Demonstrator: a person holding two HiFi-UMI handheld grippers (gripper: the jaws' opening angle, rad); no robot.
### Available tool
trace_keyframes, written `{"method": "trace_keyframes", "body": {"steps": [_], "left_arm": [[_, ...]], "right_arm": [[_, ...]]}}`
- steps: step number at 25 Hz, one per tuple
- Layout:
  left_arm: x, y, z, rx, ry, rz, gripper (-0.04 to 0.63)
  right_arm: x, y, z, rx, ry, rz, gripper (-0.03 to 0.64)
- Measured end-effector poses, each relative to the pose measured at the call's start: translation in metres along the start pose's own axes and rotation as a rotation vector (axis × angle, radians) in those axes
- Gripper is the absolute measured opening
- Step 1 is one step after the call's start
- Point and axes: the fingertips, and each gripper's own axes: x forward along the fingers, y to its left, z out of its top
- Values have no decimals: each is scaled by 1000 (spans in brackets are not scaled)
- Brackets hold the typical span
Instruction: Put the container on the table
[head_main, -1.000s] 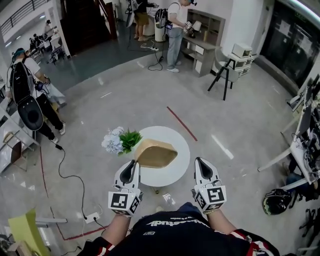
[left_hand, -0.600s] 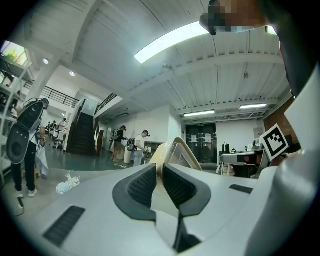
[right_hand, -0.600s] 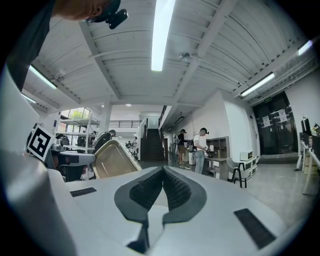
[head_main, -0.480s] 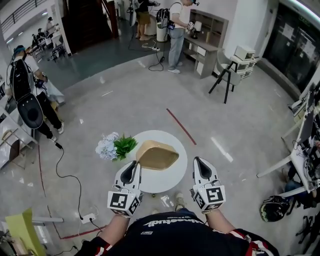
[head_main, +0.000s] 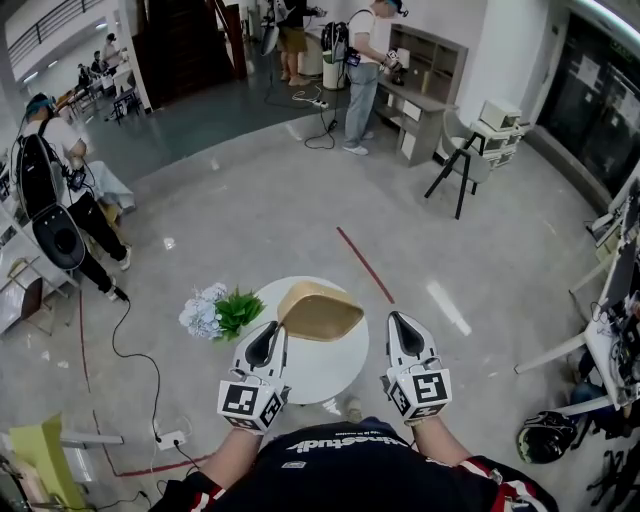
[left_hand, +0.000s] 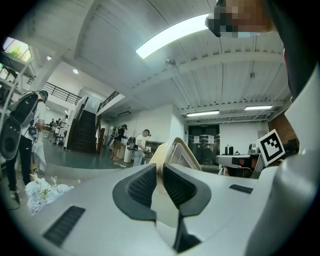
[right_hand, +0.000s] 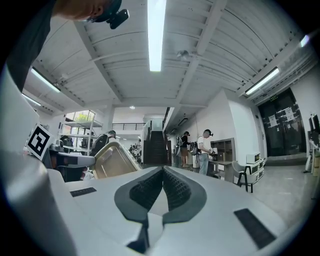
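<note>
Tan and shallow, the container (head_main: 320, 312) sits tilted over the round white bench (head_main: 310, 372); whether it touches the top cannot be told. Its near rim is pinched by the left gripper (head_main: 270, 332), and the left gripper view shows the thin cream wall squeezed between the pads. The right gripper (head_main: 398, 325) is held just right of the container and apart from it, jaws pressed together on nothing, while green leaves and pale flowers (head_main: 212, 314) lie just beside the bench's left edge.

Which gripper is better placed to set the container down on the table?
Left: the left gripper has its fingers clamped on the container's edge, above the white table. The right gripper is shut and empty.
</note>
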Motion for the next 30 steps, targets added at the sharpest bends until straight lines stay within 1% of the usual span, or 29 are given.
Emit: {"method": "trace_keyframes", "body": {"steps": [9,21,30], "left_arm": [[46,-5,-10,-20,26,-1,54],[85,0,-34,-66,76,15,54],[112,3,-69,-79,149,17,54]], "right_arm": [[19,-35,-8,16,13,-6,0],[35,-58,-22,21,35,-2,0],[50,-64,-39,13,46,22,0]]}}
